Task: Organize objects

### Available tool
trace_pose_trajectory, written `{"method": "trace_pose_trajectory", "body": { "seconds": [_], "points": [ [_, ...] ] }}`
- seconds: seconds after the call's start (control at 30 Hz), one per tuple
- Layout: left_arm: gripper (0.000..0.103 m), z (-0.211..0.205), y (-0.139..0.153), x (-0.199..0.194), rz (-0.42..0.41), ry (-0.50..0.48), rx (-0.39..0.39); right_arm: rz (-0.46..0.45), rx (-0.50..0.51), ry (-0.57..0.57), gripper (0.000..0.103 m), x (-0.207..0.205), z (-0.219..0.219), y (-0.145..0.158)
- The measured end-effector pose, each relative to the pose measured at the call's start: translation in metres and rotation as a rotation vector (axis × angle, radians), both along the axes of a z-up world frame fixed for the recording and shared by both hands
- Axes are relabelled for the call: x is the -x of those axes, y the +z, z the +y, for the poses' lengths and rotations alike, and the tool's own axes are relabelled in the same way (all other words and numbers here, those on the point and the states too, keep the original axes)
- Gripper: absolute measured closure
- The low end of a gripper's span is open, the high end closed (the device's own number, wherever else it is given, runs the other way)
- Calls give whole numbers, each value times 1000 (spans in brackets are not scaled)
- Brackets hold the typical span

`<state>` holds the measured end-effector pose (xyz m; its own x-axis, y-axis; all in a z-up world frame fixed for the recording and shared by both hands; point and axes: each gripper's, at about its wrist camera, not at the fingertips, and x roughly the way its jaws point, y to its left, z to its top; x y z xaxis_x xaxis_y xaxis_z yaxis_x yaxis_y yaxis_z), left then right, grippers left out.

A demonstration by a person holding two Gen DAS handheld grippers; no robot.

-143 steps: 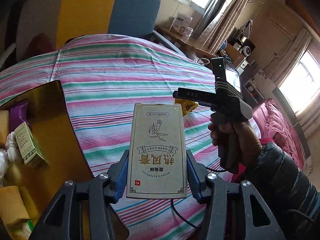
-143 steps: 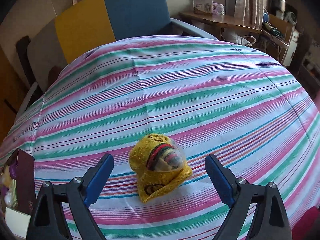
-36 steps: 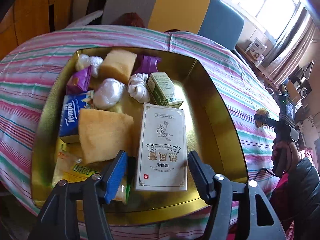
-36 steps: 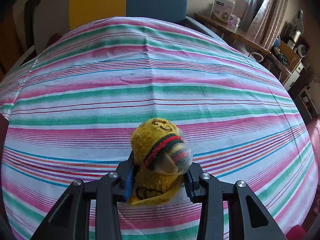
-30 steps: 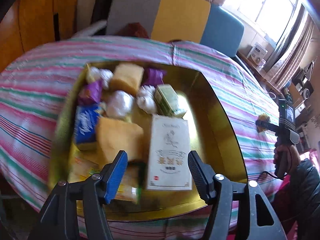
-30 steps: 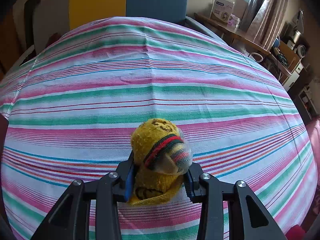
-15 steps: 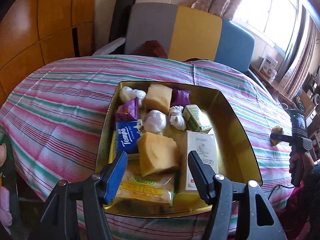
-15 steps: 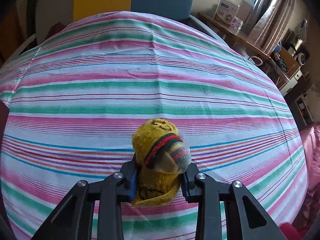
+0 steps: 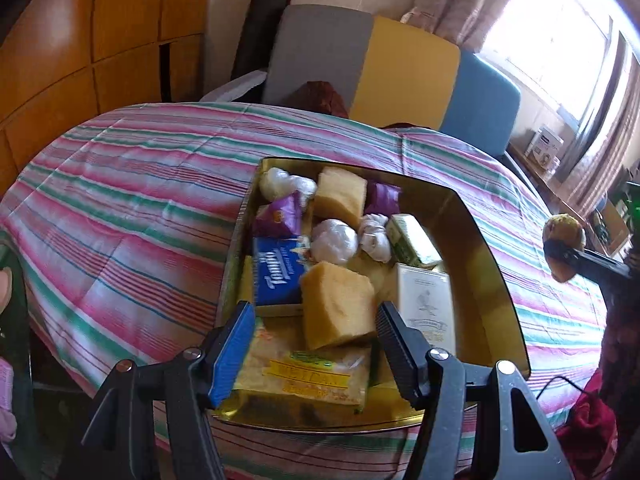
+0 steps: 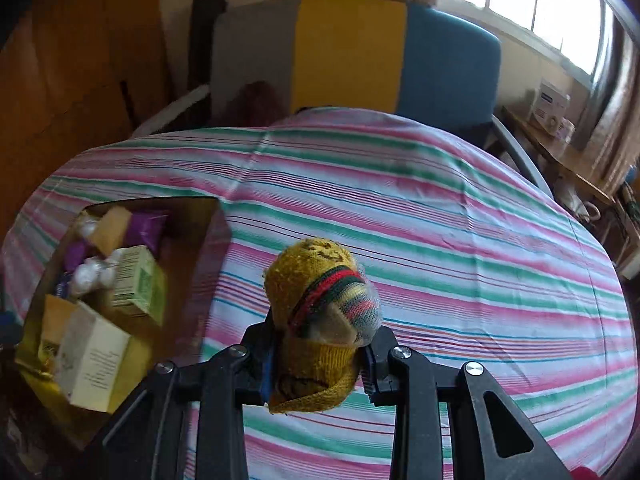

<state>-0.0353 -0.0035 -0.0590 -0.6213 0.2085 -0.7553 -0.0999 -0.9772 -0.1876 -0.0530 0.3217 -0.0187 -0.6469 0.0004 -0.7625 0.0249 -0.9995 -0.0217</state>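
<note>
The right gripper (image 10: 318,354) tilts steeply downward, and its jaws pinch the knitted yellow ball (image 10: 320,308) at its lower cuff, holding it clear of the cloth. The ball is coarse wool, rounded, with a red, green and yellow striped band and a thin clear wrap on one side.

The left gripper (image 9: 314,346) also points down, with its jaws spread and nothing between them; one pad is blue, the other black and ribbed. It hangs above the near end of the gold tin box (image 9: 494,276).

Directly below its fingers lies a crinkled yellow packet (image 9: 308,376). Just beyond that sits a porous yellow sponge block (image 9: 340,304), with a blue tissue pack (image 9: 276,272) to its left and a white carton (image 9: 426,304) to its right. Farther in are white wrapped bundles, a green carton (image 9: 412,240), purple packets and a second sponge (image 9: 340,196).

The box rests on a striped tablecloth (image 9: 132,208) of pink, green and white. Behind the table stands a chair (image 9: 404,68) with grey, yellow and blue panels, with wood panelling on the left and a bright window on the right.
</note>
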Motion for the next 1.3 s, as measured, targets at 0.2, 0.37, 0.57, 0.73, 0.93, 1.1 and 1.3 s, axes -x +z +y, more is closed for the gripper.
{"method": "trace_pose_trajectory", "body": {
  "seconds": [0.2, 0.37, 0.57, 0.73, 0.93, 1.1, 1.3],
  "points": [
    [39, -23, -1, 1, 3, 64, 7, -22, -64, 228, 70, -9, -81, -7],
    [39, -32, -3, 4, -6, 88, 11, -126, -150, 380, 66, -9, -129, -38],
    [35, -30, -8, 3, -9, 77, 29, -214, -175, 457, 51, -9, -148, -68],
    [35, -28, -10, 4, -3, 87, 68, -235, -165, 423, 42, -10, -145, -80],
    [35, -27, -4, 1, 32, 106, 107, -205, -114, 379, 38, -15, -137, -76],
    [35, -26, 10, -3, 80, 119, 111, -145, -65, 330, 33, -21, -130, -62],
    [35, -17, 24, -11, 115, 116, 129, -36, 24, 202, 26, -30, -123, -39]
  ]
}}
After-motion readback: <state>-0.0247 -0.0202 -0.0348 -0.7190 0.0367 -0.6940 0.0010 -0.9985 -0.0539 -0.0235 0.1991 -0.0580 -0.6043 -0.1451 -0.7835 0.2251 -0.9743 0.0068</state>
